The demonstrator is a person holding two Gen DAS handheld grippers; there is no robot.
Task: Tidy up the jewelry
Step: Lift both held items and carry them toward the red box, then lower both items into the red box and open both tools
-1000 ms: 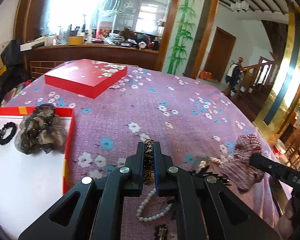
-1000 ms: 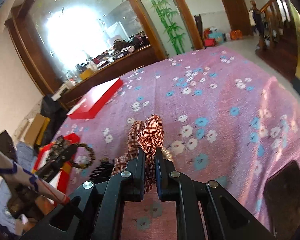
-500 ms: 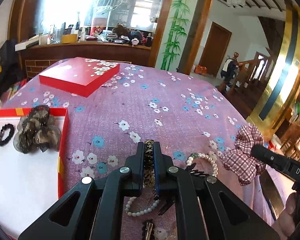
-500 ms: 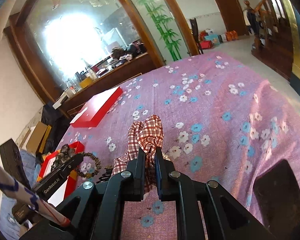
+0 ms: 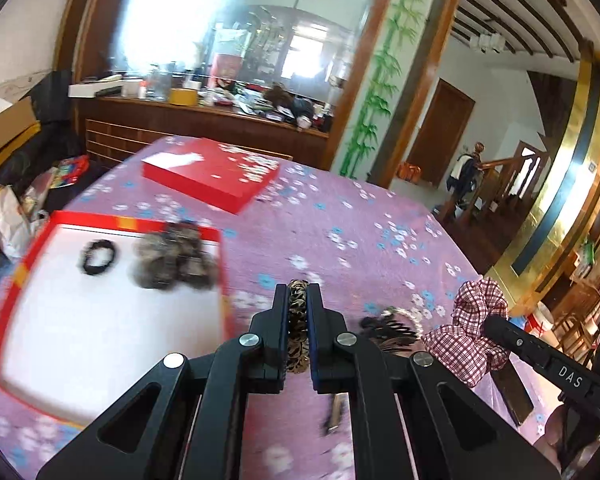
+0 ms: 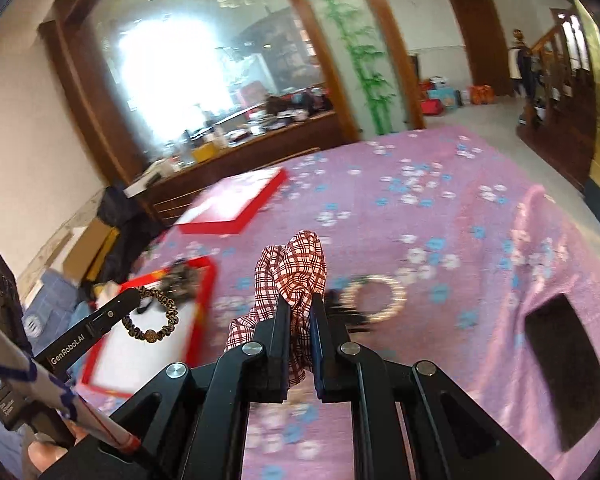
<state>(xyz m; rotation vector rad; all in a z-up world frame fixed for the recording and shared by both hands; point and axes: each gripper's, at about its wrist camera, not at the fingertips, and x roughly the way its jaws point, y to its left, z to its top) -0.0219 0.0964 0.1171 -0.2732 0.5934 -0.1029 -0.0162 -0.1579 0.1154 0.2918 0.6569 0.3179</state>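
Observation:
My left gripper is shut on a leopard-print hair tie, held above the purple flowered tablecloth just right of the open red box. The same hair tie hangs as a ring from the left gripper in the right wrist view. My right gripper is shut on a red plaid scrunchie, also lifted off the cloth; that scrunchie shows at the right of the left wrist view. In the box lie a black hair tie and a grey-brown organza scrunchie.
A pearl bracelet and a black claw clip lie on the cloth between the grippers. The red box lid rests at the far side. A dark phone lies near the right edge. A cluttered wooden counter stands beyond the table.
Both grippers have risen with their hair pieces and swung left toward the red box. The box now sits nearer the left gripper, and the loose jewelry has dropped lower in view.

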